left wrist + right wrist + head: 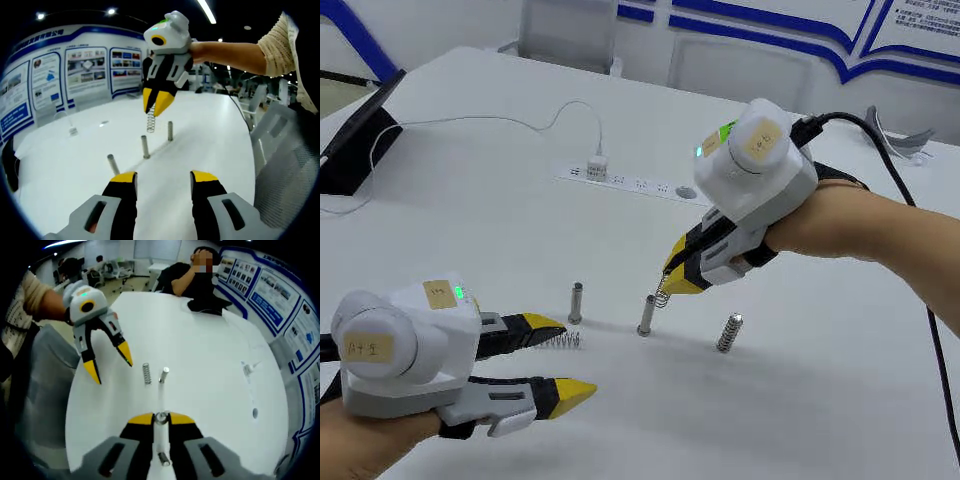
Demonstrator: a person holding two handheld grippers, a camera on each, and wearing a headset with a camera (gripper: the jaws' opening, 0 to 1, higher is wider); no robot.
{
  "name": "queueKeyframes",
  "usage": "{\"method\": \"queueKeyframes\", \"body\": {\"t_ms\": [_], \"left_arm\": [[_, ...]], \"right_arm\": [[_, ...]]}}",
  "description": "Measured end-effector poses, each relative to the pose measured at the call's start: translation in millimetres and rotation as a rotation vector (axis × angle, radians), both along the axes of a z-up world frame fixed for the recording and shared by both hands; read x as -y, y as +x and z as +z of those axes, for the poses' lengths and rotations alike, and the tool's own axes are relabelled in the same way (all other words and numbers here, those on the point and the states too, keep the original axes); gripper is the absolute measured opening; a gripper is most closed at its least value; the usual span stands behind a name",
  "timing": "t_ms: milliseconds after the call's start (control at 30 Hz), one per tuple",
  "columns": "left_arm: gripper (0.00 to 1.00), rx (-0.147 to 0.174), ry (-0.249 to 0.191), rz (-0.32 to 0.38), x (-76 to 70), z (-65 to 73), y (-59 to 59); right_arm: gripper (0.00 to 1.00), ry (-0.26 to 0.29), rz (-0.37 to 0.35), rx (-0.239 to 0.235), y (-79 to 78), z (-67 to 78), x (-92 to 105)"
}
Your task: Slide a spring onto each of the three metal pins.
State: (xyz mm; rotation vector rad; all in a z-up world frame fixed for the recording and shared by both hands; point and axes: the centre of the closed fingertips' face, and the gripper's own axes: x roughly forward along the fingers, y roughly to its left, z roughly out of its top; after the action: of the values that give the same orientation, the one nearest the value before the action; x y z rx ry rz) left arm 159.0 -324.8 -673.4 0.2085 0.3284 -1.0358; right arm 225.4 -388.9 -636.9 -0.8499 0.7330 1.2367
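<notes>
Spring pinched in R hand-held gripper; L hand-held gripper spread (pwr strip behind).

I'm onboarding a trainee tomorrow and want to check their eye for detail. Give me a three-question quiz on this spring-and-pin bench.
1. Fill in: the right gripper holds a ____ close to the middle pin.
2. True or false: the left gripper is open.
3. How many pins already carry a spring? A) none B) one C) three

Key: 1 spring, the held spring; 2 true; 3 B.
</notes>
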Motion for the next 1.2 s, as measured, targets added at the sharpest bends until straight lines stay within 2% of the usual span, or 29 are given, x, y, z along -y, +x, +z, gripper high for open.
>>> {"method": "queueKeyframes", "body": {"t_ms": [200,833,1200], "left_arm": [[0.43,-0.006,-0.002,0.002,0.1,-0.8,-0.1],[0.43,-0.015,-0.008,0.019,-7.1,-2.6,1.2],[0.42,-0.022,-0.008,0.020,-7.6,-4.0,1.8]], "right_arm": [[0.12,0.000,-0.014,-0.009,11.4,-4.2,-1.5],[0.12,-0.027,-0.020,-0.042,15.4,-20.7,-5.8],[0.12,-0.074,-0.017,-0.066,11.3,-41.6,-7.7]]}}
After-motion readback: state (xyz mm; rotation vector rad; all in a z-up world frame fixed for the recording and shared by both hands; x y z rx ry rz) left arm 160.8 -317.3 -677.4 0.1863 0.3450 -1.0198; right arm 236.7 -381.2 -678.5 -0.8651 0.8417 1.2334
